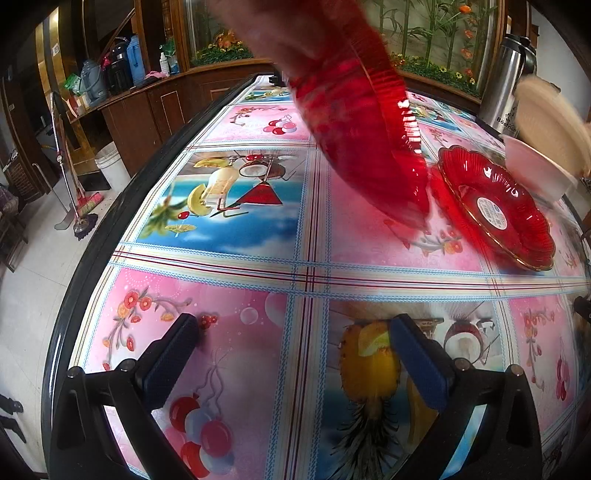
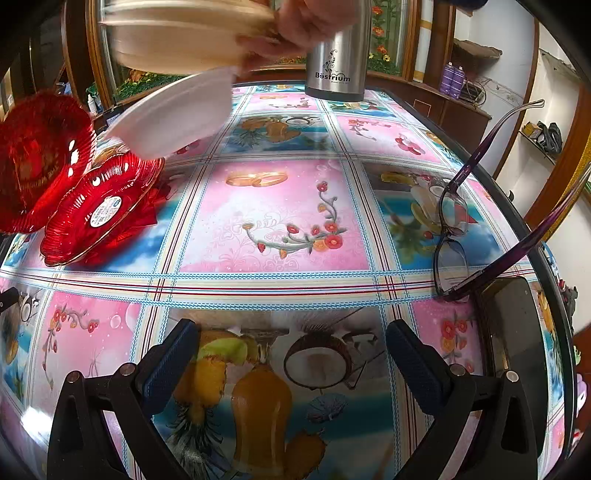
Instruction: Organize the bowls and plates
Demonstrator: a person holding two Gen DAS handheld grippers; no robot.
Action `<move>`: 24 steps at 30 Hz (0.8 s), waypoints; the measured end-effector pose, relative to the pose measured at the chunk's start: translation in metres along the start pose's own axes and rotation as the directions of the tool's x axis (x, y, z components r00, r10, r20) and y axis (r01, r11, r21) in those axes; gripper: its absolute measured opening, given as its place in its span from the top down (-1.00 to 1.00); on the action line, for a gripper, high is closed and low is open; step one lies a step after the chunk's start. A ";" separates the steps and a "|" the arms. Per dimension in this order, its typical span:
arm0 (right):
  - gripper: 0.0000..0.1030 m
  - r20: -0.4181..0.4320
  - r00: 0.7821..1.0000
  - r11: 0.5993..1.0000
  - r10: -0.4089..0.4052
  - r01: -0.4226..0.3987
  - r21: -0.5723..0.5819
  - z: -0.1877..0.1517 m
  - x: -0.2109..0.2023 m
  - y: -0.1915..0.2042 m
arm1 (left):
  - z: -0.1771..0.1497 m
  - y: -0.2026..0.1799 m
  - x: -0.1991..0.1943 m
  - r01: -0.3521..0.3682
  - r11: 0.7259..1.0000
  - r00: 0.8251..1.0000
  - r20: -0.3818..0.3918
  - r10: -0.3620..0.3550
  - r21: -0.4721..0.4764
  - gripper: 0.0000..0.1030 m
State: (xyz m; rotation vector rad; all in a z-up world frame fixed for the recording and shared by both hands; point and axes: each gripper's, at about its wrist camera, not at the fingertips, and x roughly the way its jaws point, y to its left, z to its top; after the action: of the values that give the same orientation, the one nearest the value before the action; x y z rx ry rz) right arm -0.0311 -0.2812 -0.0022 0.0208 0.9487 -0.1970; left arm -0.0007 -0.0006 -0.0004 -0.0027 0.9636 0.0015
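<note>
A red glass plate with a white sticker [image 1: 495, 210] lies on the table; it also shows in the right wrist view [image 2: 99, 210]. A bare hand holds a second red glass dish [image 1: 362, 122] tilted above the table, also seen at far left [image 2: 33, 162]. Another hand [image 2: 306, 22] holds a beige plate [image 2: 184, 33] and a white plate [image 2: 173, 114] in the air; both show blurred at the right edge of the left wrist view [image 1: 546, 133]. My left gripper [image 1: 295, 343] and right gripper [image 2: 291, 347] are open and empty, low over the near table.
A steel thermos [image 2: 338, 55] stands at the table's far end, also in the left wrist view [image 1: 506, 81]. Purple glasses [image 2: 454, 229] and a dark phone [image 2: 517, 354] lie at the right. The table's black edge [image 1: 122, 206] runs along the left, with brooms and a bucket beyond.
</note>
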 end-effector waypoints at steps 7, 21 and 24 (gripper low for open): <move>-0.99 0.001 1.000 1.000 0.000 0.000 0.000 0.000 0.000 0.000 | -0.001 0.001 0.001 0.000 1.000 1.000 0.000 0.000 0.000 -1.00; -0.99 0.001 1.000 1.000 0.000 0.000 0.000 0.000 0.000 0.000 | -0.001 0.001 0.001 0.000 1.000 1.000 0.000 0.000 0.000 -1.00; -0.99 0.001 1.000 1.000 0.000 0.000 0.000 0.000 0.000 0.000 | -0.001 0.001 0.001 0.000 1.000 1.000 0.000 0.000 0.000 -1.00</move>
State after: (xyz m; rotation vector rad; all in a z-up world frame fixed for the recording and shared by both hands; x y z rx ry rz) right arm -0.0311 -0.2814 -0.0022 0.0211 0.9478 -0.1970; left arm -0.0009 0.0007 -0.0021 -0.0027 0.9638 0.0014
